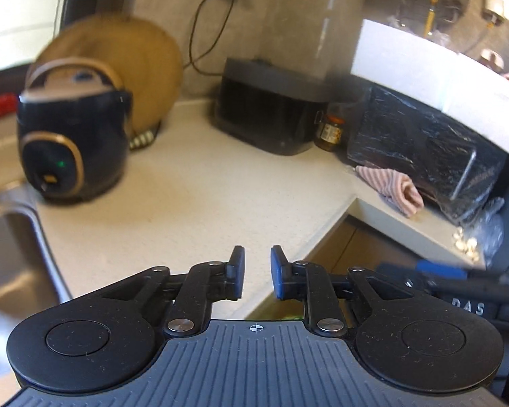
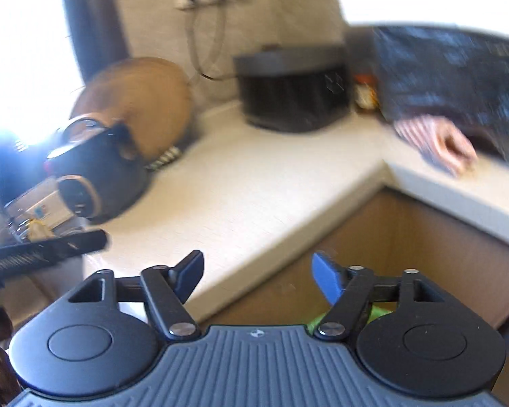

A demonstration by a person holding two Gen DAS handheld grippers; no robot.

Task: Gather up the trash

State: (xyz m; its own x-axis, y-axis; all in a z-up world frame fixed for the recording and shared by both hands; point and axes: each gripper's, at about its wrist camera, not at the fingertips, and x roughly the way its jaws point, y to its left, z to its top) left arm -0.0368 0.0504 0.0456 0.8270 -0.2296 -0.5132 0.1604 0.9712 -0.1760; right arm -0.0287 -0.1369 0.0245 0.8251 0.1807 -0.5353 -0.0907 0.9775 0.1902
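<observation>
while the left gripper (image 1: 257,273) stands narrow and empty and the right gripper (image 2: 257,279) gapes wide holding nothing, blurred views risk mistaking the striped cloth (image 1: 392,186) ahead-right for trash.

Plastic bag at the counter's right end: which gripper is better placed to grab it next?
Right, probably. The right gripper is open wide and empty, and it lies on the side of the plastic bag. The left gripper, jaws narrow and empty, faces the middle of the counter.
</observation>
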